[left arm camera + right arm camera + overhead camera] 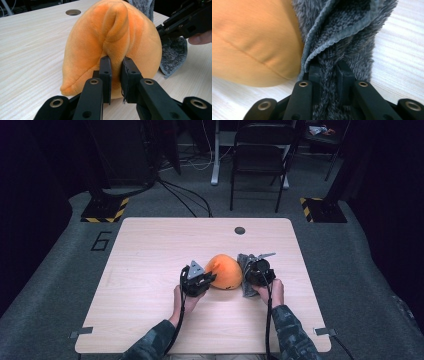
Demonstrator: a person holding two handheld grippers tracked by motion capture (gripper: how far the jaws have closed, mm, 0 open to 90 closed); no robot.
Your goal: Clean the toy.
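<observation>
An orange plush toy lies on the wooden table, with a grey fuzzy cloth against its right side. My left gripper is at the plush's left and is shut on a raised fold of orange fabric. To the right of the plush, my right gripper is shut on a bunched edge of the grey cloth. The orange plush presses against the cloth in the right gripper view. The right gripper's black body appears beyond the plush in the left gripper view.
A round cable hole sits near the table's far edge. A dark chair and a white desk leg stand on the floor beyond the table. Bare tabletop lies to the left and at the back.
</observation>
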